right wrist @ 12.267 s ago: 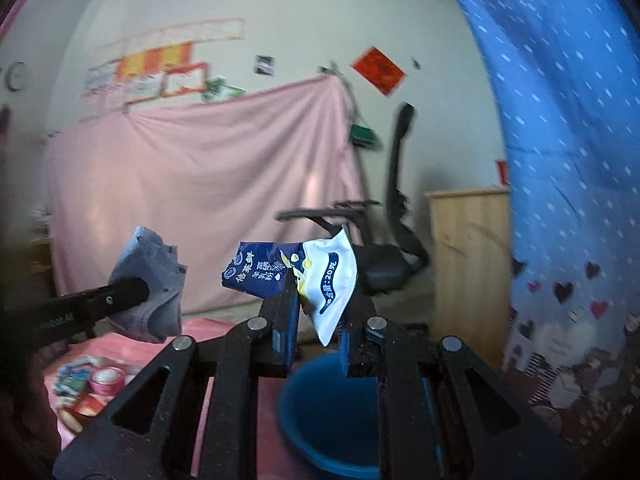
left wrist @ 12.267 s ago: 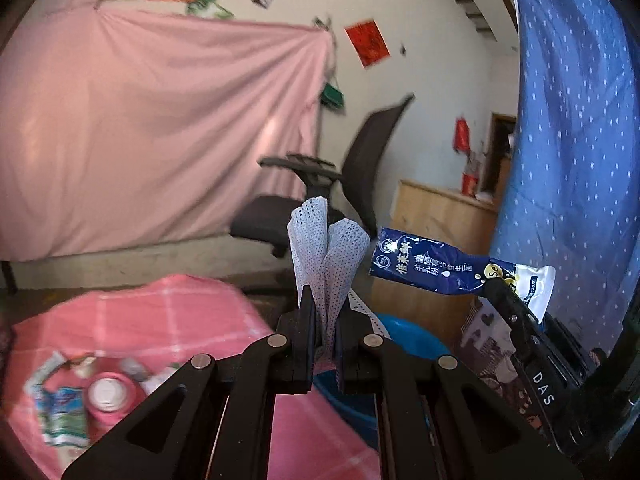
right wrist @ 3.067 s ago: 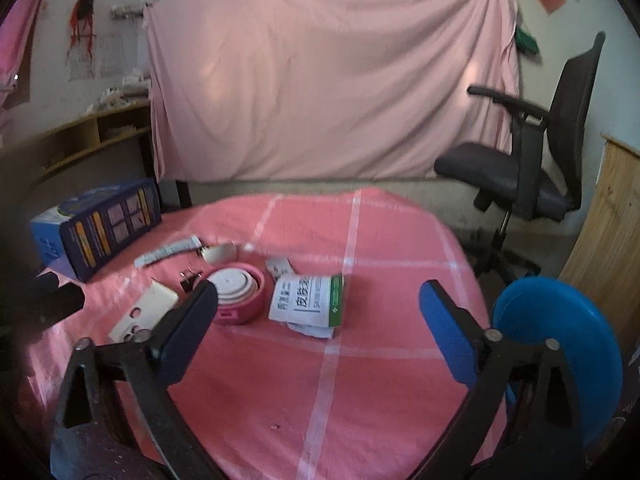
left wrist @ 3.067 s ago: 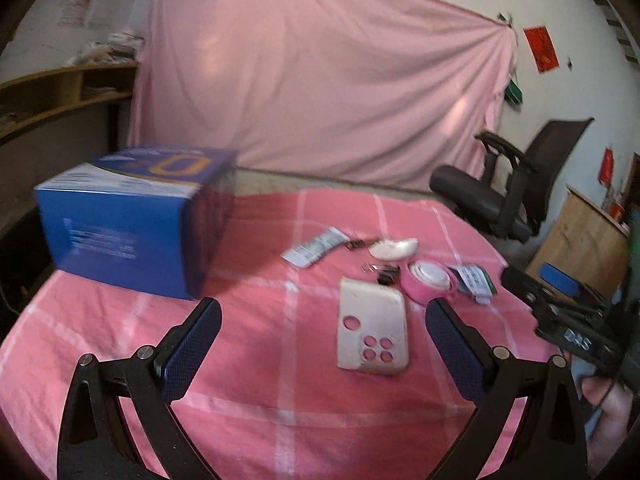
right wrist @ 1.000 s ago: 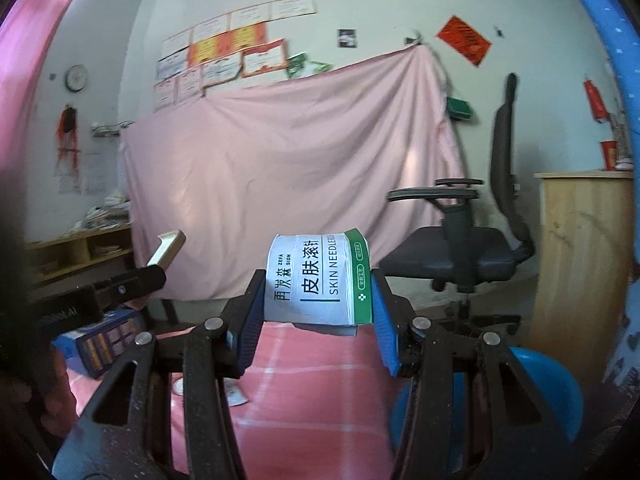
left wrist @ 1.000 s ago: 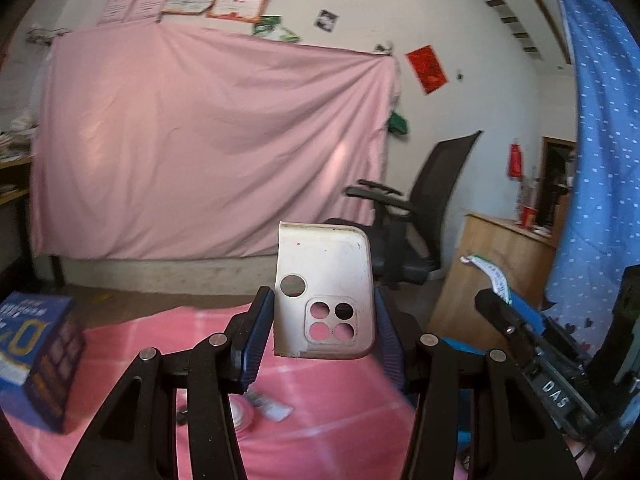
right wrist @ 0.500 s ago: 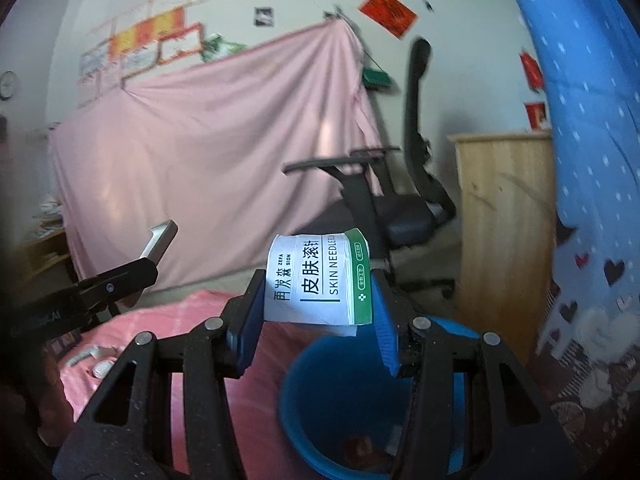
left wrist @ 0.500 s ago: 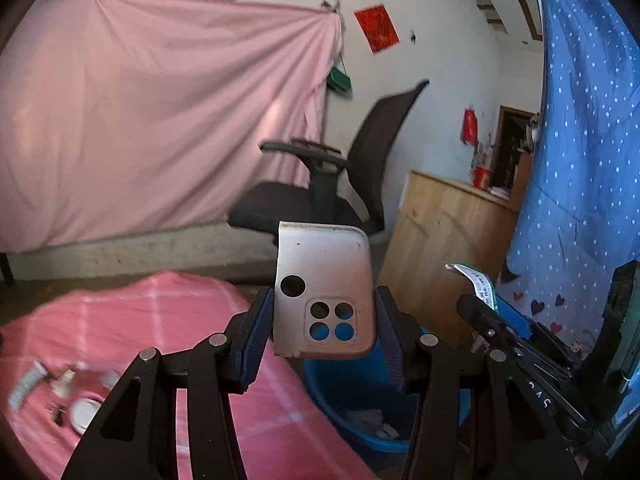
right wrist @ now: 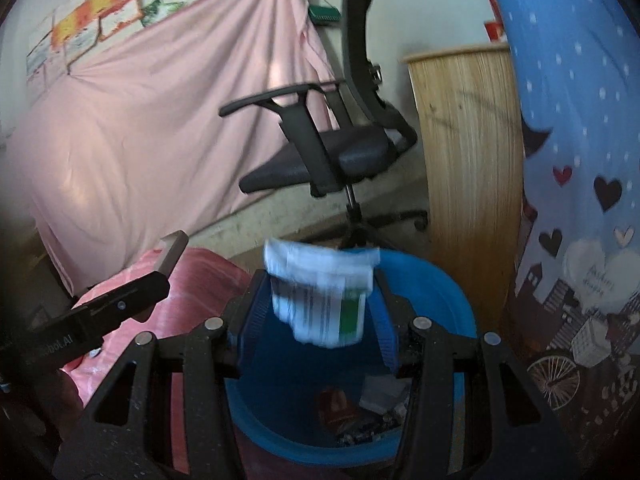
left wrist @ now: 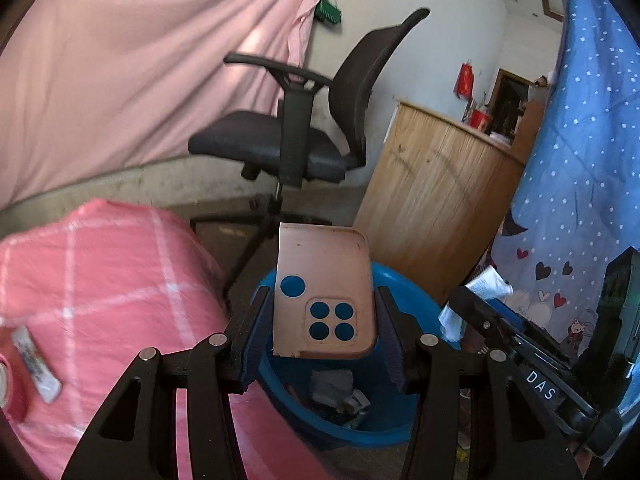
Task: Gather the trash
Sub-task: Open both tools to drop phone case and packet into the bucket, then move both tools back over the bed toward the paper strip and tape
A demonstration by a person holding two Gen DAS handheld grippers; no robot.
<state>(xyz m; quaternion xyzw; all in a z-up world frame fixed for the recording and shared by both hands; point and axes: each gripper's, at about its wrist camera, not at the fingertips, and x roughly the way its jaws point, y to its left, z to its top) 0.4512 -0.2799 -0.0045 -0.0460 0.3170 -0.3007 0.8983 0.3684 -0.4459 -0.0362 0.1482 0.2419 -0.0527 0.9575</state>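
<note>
My left gripper [left wrist: 322, 316] is shut on a pale phone case [left wrist: 324, 300] with round camera holes and holds it above the blue bin [left wrist: 360, 428]. My right gripper [right wrist: 316, 312] is above the same blue bin [right wrist: 444, 288]. A white box with a green patch [right wrist: 320, 296] sits blurred between its fingers; I cannot tell if they still grip it. Several scraps lie in the bin's bottom [right wrist: 360, 404]. The right gripper shows in the left wrist view [left wrist: 480, 312], the left gripper in the right wrist view [right wrist: 132, 300].
The pink checked tablecloth [left wrist: 100, 280] lies left of the bin, with a small tube [left wrist: 36, 364] on it. A black office chair [left wrist: 296, 136] stands behind. A wooden cabinet [left wrist: 432, 208] and a blue dotted curtain [left wrist: 580, 160] are to the right.
Both grippers have tilted down over the blue bin. The white box now looks blurred and lower between the right fingers. The phone case stays in the left gripper.
</note>
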